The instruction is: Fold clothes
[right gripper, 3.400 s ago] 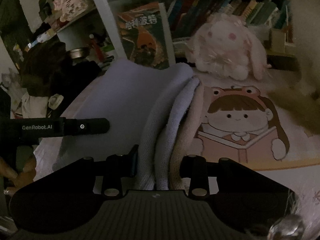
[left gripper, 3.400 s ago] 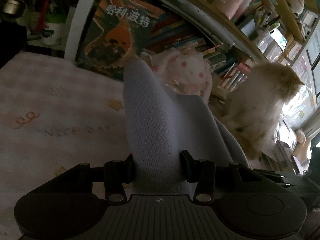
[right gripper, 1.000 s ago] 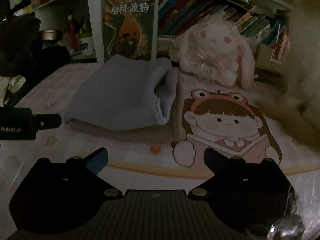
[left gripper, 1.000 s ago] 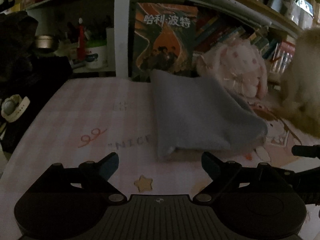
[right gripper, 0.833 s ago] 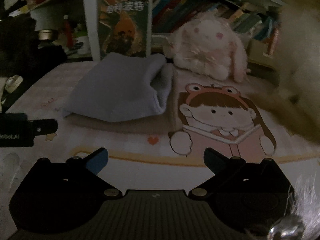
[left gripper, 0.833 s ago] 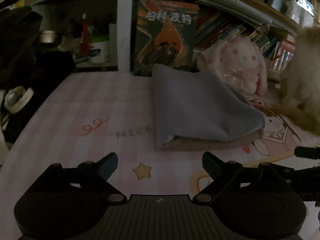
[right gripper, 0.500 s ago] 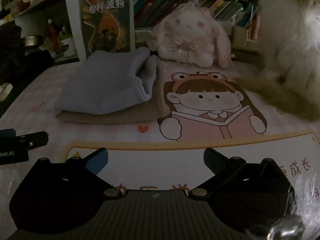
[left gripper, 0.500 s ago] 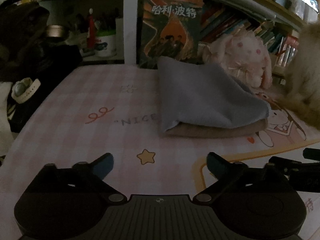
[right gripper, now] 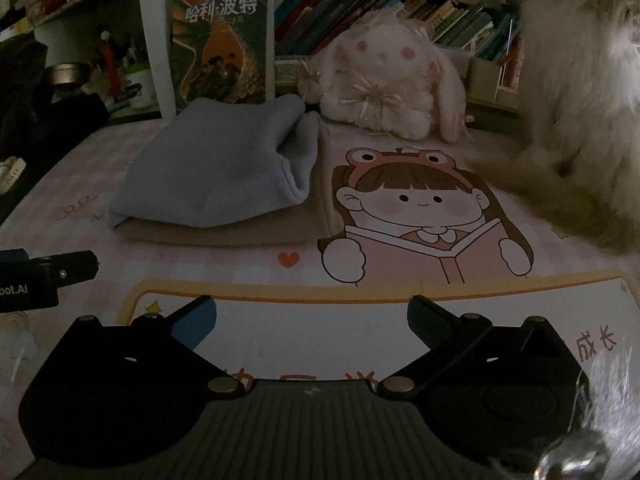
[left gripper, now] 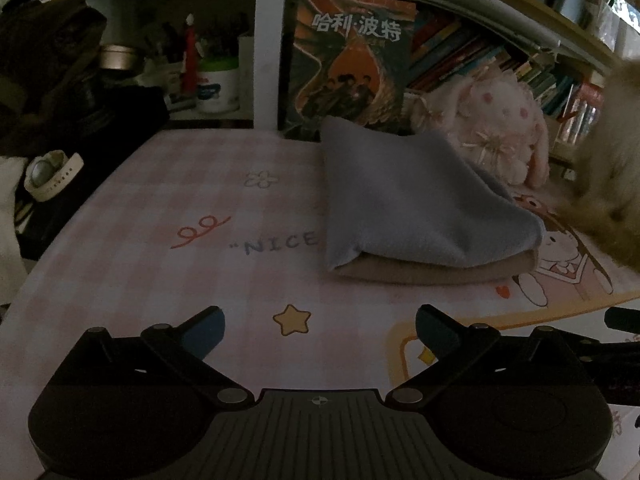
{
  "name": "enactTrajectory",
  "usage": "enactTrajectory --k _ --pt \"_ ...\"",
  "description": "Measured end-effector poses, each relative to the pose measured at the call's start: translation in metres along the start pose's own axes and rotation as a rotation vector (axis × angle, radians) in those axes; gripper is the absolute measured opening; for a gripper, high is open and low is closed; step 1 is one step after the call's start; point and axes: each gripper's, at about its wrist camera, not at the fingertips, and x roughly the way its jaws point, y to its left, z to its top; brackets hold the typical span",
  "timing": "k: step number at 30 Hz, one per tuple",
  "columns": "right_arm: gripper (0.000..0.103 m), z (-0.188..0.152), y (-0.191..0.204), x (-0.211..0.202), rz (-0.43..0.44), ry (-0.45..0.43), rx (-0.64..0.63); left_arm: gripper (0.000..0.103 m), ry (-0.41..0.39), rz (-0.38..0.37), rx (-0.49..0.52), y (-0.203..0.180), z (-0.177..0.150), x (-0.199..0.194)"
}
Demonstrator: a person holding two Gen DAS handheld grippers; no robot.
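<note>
A folded garment, grey-blue on top [left gripper: 404, 196] with a beige layer [left gripper: 432, 270] under it, lies flat on the pink cartoon mat [left gripper: 160, 264]. In the right wrist view the same folded garment [right gripper: 216, 172] sits at the upper left, beside the printed girl. My left gripper [left gripper: 320, 326] stands open, nearer than the garment, with nothing between its fingers. My right gripper [right gripper: 312, 320] is open too, over the mat's white panel, apart from the cloth. The left gripper's body [right gripper: 44, 276] shows at the left edge of the right wrist view.
A pink plush rabbit [right gripper: 388, 80] sits behind the garment. A furry animal [right gripper: 580, 100] fills the right side. A poster book [left gripper: 352, 60] and bookshelves [right gripper: 360, 4] stand at the back. A watch [left gripper: 50, 174] and dark items lie off the mat's left edge.
Both grippers, earlier shut on the raised cloth, have let it go and drawn back toward the near edge. The garment now lies folded flat and looks farther away.
</note>
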Motion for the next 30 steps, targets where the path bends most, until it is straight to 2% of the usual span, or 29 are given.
enactTrajectory --k 30 --pt "0.103 -0.0025 0.0001 0.0001 0.009 0.014 0.023 0.103 0.014 -0.010 -0.010 -0.0005 0.0005 -0.0019"
